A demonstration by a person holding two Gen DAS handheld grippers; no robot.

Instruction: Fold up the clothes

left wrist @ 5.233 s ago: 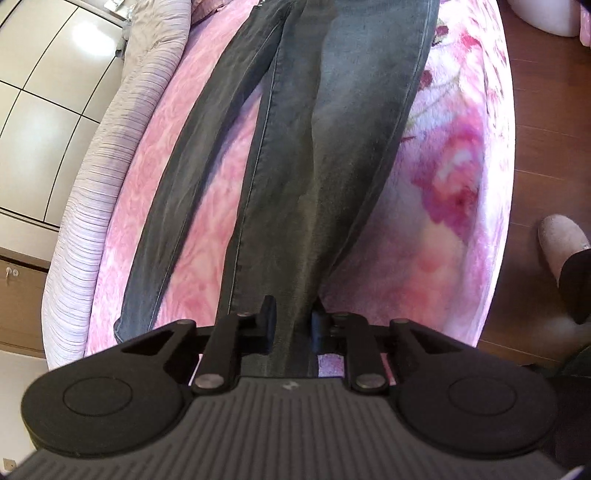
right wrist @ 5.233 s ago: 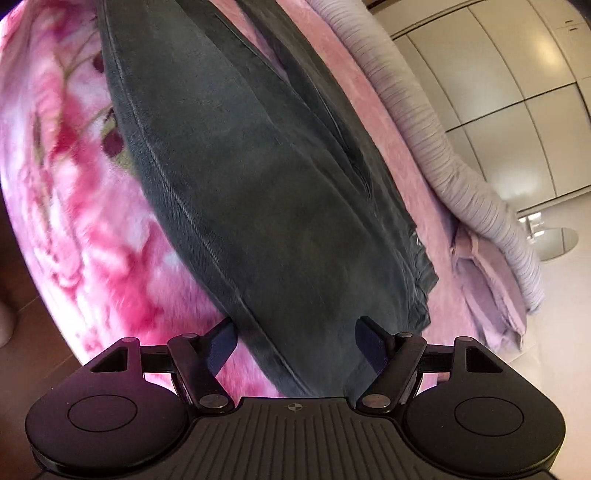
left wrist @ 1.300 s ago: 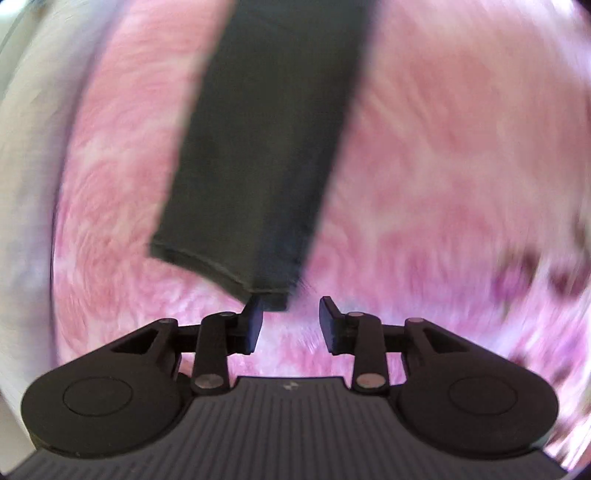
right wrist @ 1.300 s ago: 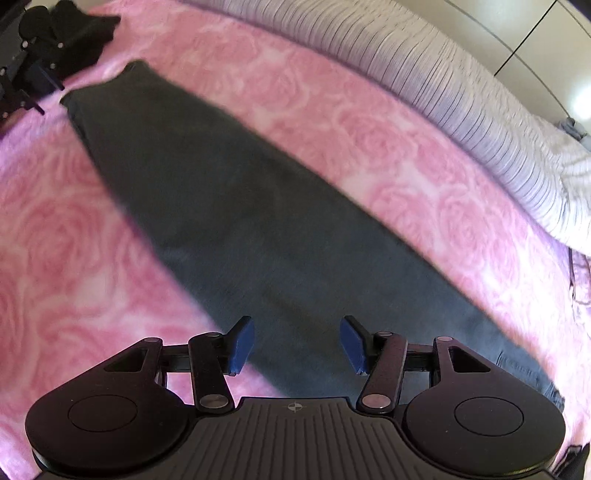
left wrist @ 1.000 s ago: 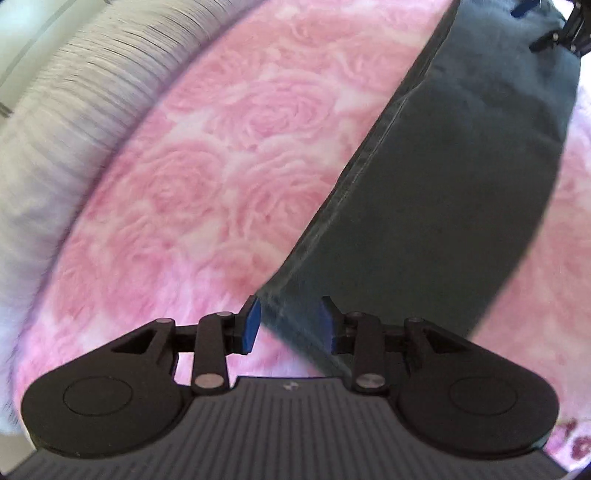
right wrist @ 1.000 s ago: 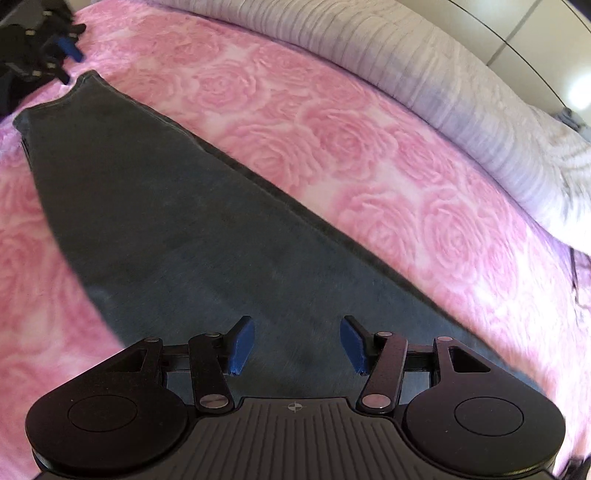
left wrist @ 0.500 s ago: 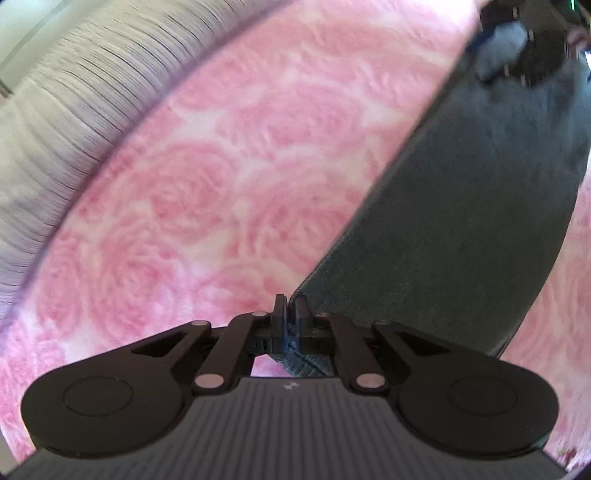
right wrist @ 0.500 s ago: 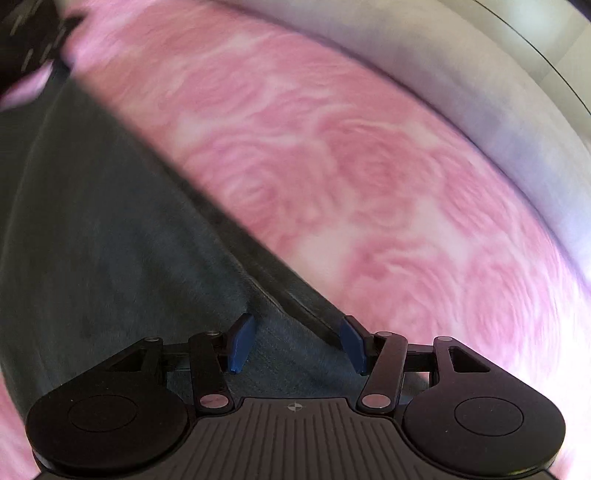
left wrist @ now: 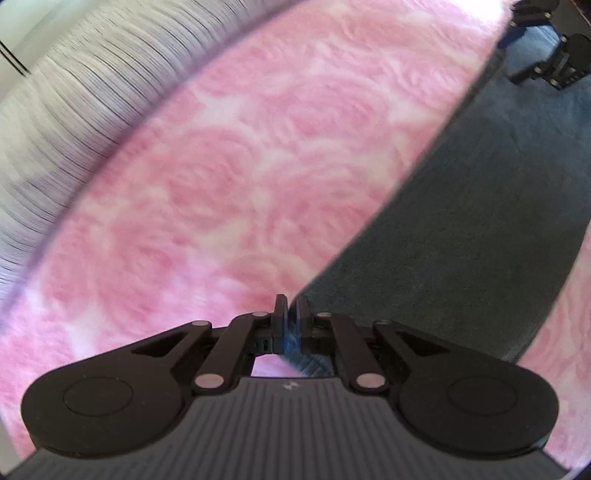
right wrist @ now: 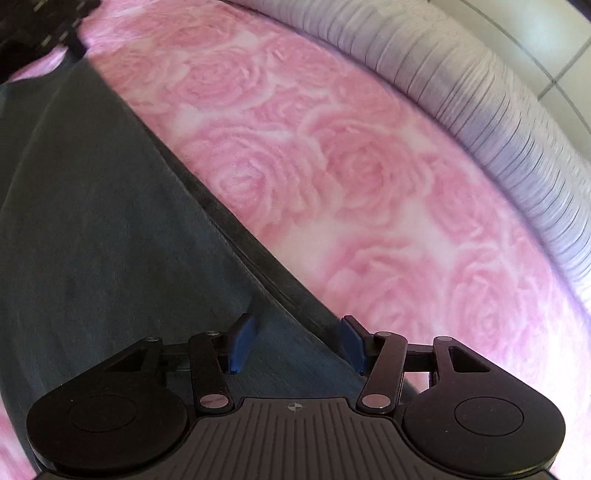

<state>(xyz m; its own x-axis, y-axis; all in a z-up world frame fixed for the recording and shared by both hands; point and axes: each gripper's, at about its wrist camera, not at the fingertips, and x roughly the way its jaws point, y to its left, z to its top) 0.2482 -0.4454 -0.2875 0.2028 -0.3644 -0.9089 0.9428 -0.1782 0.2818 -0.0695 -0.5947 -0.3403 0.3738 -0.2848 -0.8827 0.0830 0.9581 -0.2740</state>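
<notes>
Dark grey jeans (left wrist: 480, 206) lie folded lengthwise on a pink rose-patterned blanket (left wrist: 240, 184). My left gripper (left wrist: 291, 314) is shut on the hem corner of the jeans, with cloth pinched between its pads. The jeans also fill the left of the right wrist view (right wrist: 92, 221). My right gripper (right wrist: 297, 332) is open, its blue pads (right wrist: 242, 343) straddling the jeans' far edge seam low over the cloth. The right gripper also shows at the top right of the left wrist view (left wrist: 546, 55), and the left gripper at the top left of the right wrist view (right wrist: 37, 33).
A grey-lilac ribbed cushion edge (left wrist: 74, 92) borders the blanket on the far side; it also shows in the right wrist view (right wrist: 498, 92). White cabinet panels (right wrist: 554, 44) stand behind it.
My left gripper has closed on the jeans' hem corner over the last second. My right gripper has moved across the cloth to the far edge seam and stays open.
</notes>
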